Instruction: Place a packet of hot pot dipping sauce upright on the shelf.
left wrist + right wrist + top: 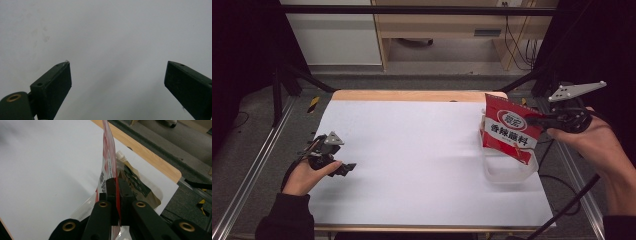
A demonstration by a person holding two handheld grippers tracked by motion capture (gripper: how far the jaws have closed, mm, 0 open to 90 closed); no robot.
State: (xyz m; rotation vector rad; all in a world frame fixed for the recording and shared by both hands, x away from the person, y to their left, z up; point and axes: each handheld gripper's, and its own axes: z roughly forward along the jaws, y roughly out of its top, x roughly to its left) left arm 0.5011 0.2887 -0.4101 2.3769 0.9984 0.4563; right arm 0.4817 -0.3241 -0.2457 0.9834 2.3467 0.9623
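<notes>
A red and white seasoning packet (508, 127) hangs upright at the table's right side, pinched at its right edge by my right gripper (532, 120), which is shut on it. The right gripper view looks along the packet (108, 157) edge-on, clamped between the jaws of the right gripper (116, 182). Under the packet stands a clear plastic container (507, 170) holding a brown spouted pouch (136, 183). My left gripper (347, 168) rests low at the table's left side, held in a hand. In its own view the left gripper (117, 67) is open over bare white surface.
White paper (412, 150) covers the wooden table, whose far edge (407, 95) shows bare wood. Metal rails (247, 175) run along both sides. Black frame bars and cabinets stand beyond the far edge. A cable (572, 200) trails from the right gripper.
</notes>
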